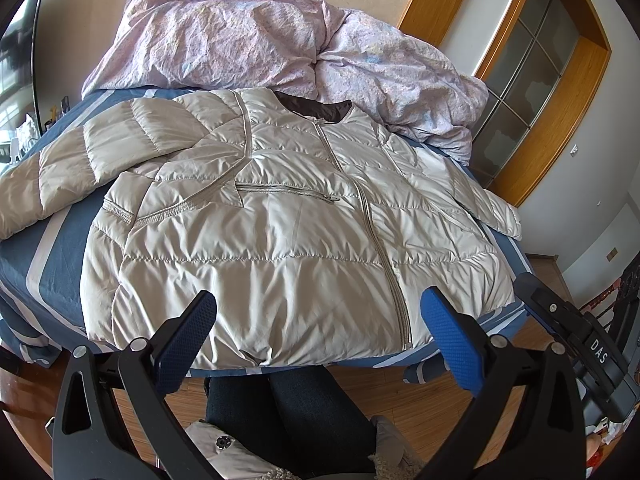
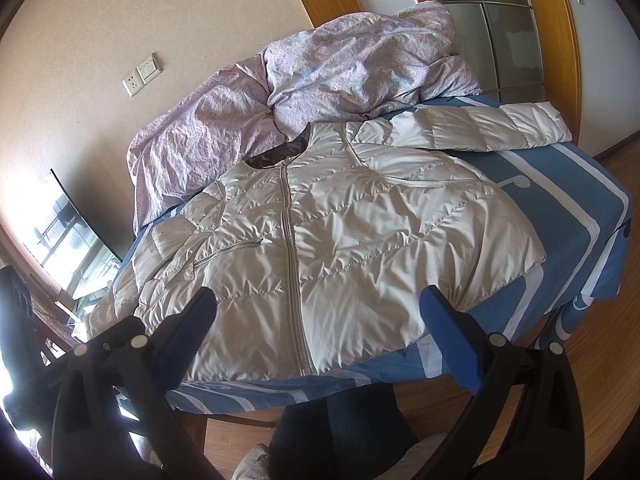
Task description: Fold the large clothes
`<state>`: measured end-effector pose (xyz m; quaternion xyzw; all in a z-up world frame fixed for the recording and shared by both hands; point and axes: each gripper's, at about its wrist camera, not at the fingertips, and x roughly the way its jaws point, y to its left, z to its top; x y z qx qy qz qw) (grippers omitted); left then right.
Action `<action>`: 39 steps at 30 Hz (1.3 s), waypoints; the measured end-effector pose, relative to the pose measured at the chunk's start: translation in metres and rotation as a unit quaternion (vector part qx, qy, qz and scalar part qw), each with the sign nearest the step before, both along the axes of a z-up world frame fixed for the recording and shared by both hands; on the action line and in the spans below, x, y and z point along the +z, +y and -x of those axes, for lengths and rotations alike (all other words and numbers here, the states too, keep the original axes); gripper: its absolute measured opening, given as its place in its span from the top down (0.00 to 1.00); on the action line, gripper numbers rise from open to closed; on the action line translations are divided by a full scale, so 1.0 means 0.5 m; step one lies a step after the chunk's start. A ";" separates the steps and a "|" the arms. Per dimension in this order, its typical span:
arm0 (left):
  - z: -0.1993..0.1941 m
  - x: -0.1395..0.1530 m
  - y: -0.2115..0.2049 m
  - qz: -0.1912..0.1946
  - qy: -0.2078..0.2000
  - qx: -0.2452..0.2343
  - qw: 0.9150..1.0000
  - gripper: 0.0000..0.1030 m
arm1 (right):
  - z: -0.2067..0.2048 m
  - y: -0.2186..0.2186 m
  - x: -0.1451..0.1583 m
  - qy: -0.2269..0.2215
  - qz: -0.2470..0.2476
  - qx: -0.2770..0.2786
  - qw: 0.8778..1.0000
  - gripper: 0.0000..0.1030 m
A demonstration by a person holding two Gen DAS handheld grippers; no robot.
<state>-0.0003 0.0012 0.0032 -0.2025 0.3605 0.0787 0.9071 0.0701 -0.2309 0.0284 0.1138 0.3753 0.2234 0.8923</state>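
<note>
A beige quilted puffer jacket [image 1: 280,224] lies spread flat, front up and zipped, on a bed with a blue and white sheet [image 1: 48,256]. Its left sleeve [image 1: 80,160] stretches out to the left; the right sleeve [image 2: 480,128] lies across the far right. The jacket also fills the right wrist view [image 2: 340,232]. My left gripper [image 1: 320,320] is open and empty, held above the jacket's hem at the bed's near edge. My right gripper [image 2: 320,316] is open and empty, also above the hem. The right gripper's body shows in the left wrist view [image 1: 576,332].
A crumpled lilac duvet [image 1: 280,48] is heaped at the head of the bed against the wall. A wooden-framed glass door [image 1: 532,80] stands at the right. Wood floor [image 1: 400,396] and the person's dark-trousered legs [image 1: 288,412] are below the grippers. A mirror [image 2: 72,240] leans at the left.
</note>
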 end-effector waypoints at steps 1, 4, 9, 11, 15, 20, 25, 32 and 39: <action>0.000 0.001 0.001 0.000 0.000 0.000 1.000 0.01 | 0.000 0.000 0.000 0.000 0.000 0.000 1.000 0.02; 0.000 0.001 0.000 0.000 0.000 -0.001 1.000 0.01 | 0.000 0.000 -0.001 0.000 0.000 0.000 1.000 0.02; 0.000 0.000 0.000 0.000 0.000 0.000 1.000 0.01 | -0.001 0.001 -0.003 0.000 0.000 0.000 1.000 0.02; 0.000 0.002 0.000 0.000 0.000 0.000 1.000 0.01 | -0.001 0.000 -0.003 0.000 0.000 0.000 1.000 0.02; 0.000 0.000 0.000 0.000 -0.001 0.000 1.000 0.01 | -0.002 -0.001 -0.003 0.000 0.000 0.000 1.000 0.02; 0.000 0.000 0.000 0.000 -0.001 0.000 1.000 0.01 | -0.003 -0.001 -0.003 0.000 0.000 0.000 1.000 0.02; 0.000 0.001 0.001 -0.001 0.000 0.001 1.000 0.01 | -0.006 0.000 -0.008 0.001 0.000 -0.001 1.000 0.02; -0.039 0.012 0.018 -0.006 0.008 0.006 1.000 0.01 | -0.066 -0.012 -0.023 0.016 -0.014 -0.016 1.000 0.02; -0.100 -0.018 0.060 -0.007 0.029 0.011 1.000 0.01 | -0.203 -0.085 -0.054 0.046 -0.036 -0.089 0.994 0.02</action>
